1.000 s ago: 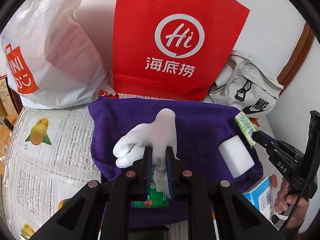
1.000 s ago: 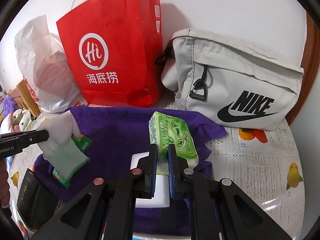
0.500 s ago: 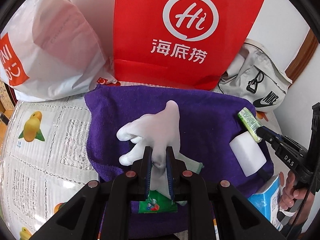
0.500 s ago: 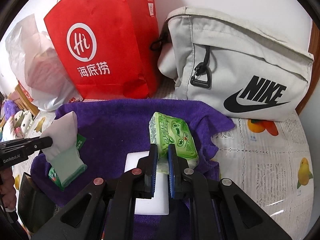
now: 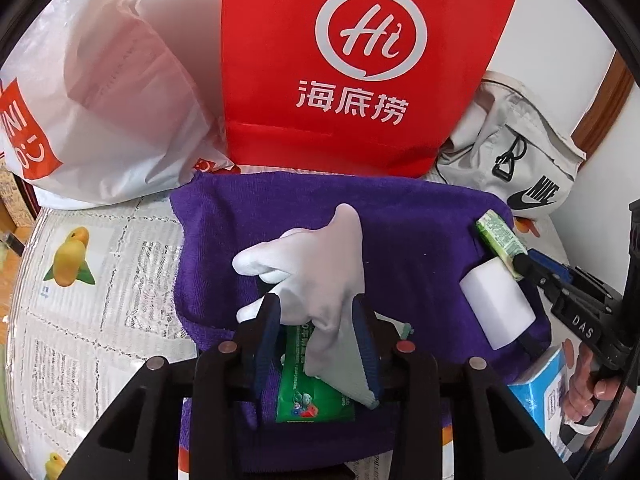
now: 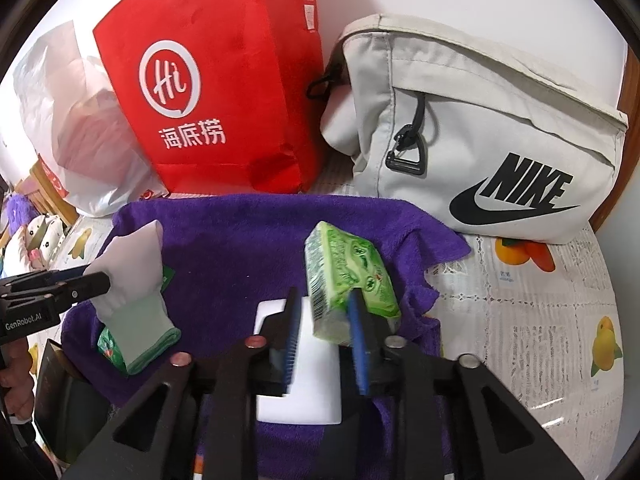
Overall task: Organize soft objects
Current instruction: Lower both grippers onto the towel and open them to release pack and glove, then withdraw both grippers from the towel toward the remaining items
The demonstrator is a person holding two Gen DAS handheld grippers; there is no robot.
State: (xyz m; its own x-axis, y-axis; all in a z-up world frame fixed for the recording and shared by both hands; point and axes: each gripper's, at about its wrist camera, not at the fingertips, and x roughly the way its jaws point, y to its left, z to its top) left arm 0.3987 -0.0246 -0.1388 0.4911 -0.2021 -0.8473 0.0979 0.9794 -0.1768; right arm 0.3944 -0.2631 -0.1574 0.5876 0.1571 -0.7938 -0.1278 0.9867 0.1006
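Observation:
A white glove (image 5: 316, 256) lies on a purple towel (image 5: 400, 232), partly over a dark green packet (image 5: 312, 396). My left gripper (image 5: 316, 304) straddles the glove's cuff; its jaws are opening and the pads no longer pinch the cloth. A light green tissue pack (image 6: 348, 272) rests tilted on a white sponge block (image 6: 300, 380). It leans on one finger of my right gripper (image 6: 323, 294), whose jaws are opening too, with a gap on the other side. In the right wrist view the left gripper (image 6: 100, 280) sits by the glove (image 6: 132, 280).
A red paper bag (image 5: 360, 60) and a white plastic bag (image 5: 100, 100) stand behind the towel. A grey Nike bag (image 6: 480, 140) sits at the back right. A blue box (image 5: 540, 384) lies by the towel's right edge, near a hand. The tablecloth has a fruit print.
Both pairs of jaws have parted from a tight pinch. The glove has sagged loose between the left fingers, and the tissue pack has tipped against one right finger.

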